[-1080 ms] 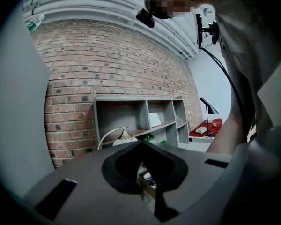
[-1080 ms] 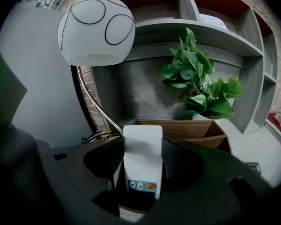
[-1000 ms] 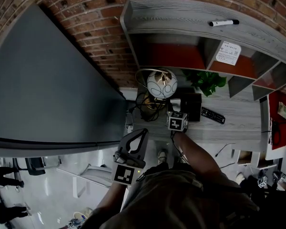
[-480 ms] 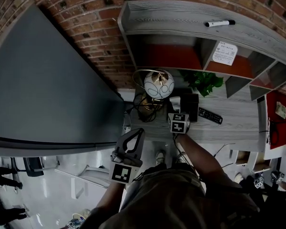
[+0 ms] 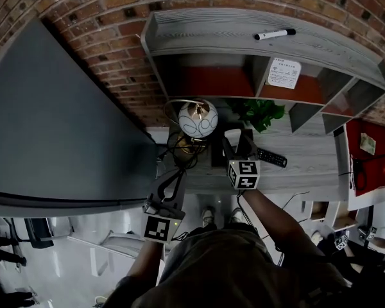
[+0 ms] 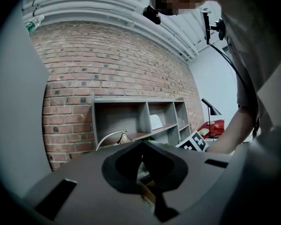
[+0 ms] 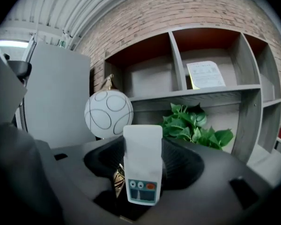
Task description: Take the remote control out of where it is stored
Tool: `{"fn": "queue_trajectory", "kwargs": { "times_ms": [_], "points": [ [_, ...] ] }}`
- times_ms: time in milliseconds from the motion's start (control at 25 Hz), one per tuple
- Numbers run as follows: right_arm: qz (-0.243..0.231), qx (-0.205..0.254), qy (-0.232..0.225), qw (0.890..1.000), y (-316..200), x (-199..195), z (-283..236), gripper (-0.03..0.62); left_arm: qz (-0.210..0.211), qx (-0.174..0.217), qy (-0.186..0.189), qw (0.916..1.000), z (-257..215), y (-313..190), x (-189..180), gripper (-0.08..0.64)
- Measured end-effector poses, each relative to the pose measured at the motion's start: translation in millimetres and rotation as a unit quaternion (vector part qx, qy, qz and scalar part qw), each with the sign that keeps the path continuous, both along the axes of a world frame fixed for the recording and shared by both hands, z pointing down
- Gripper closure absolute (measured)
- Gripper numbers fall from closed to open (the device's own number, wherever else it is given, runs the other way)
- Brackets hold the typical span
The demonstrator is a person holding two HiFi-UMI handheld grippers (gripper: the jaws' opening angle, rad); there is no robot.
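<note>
**benchrat:** So where are we on the remote job? Done or not?

**gripfan22:** Pretty much there, I'd say. The right claw [image 7: 143, 143] is clamped on a white remote [image 7: 143, 168]. It's the slim kind with a little screen and a few buttons at the near end. The remote sticks out upright between the jaws with nothing around it, just the globe lamp [image 7: 108, 113] and the plant [image 7: 196, 125] behind.

**benchrat:** Out of its holder then?

**gripfan22:** Looks that way to me, but it's a guess. In the head view there's a dark box [image 5: 217, 154] on the tabletop [image 5: 308, 162], toward the back edge between the lamp and the plant. The right claw is over it or just beside it, and I can't tell which from that angle. If that box is the storage spot, the remote seems lifted clear of it. No sleeve or slot shows around it in the right gripper view.

**benchrat:** And the other hand?

**gripfan22:** The left claw [image 6: 141, 146] is pinched together with nothing in it. It's held off the front edge of the tabletop, pointing at the shelf [image 6: 136, 118] on the brick wall.

**benchrat:** Isn't there a second remote?

**gripfan22:** Yep, a black remote [image 5: 271, 158] is lying flat on the tabletop to the right of the box, and neither claw is touching it. What's left, as I read it, is carrying the white one away from the box and maybe setting it down.
</note>
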State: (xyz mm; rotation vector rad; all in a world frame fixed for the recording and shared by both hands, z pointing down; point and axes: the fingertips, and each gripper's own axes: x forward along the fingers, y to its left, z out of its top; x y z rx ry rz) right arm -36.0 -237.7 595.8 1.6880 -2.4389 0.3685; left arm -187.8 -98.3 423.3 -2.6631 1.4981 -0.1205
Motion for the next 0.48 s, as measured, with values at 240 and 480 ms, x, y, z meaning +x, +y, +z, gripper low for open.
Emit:
{"fn": "queue_trajectory", "kwargs": {
  "times_ms": [240,480],
  "points": [
    [-0.022,0.077,0.004,0.997,16,31,-69,0.336,0.002,0.002,0.015,0.9999,-5,-10,10,0.549],
    [-0.024,0.143,0.004,0.989,36,79,-136,0.336,0.001,0.018,0.019,0.9997,-16,-19,21,0.549]
  ]
}}
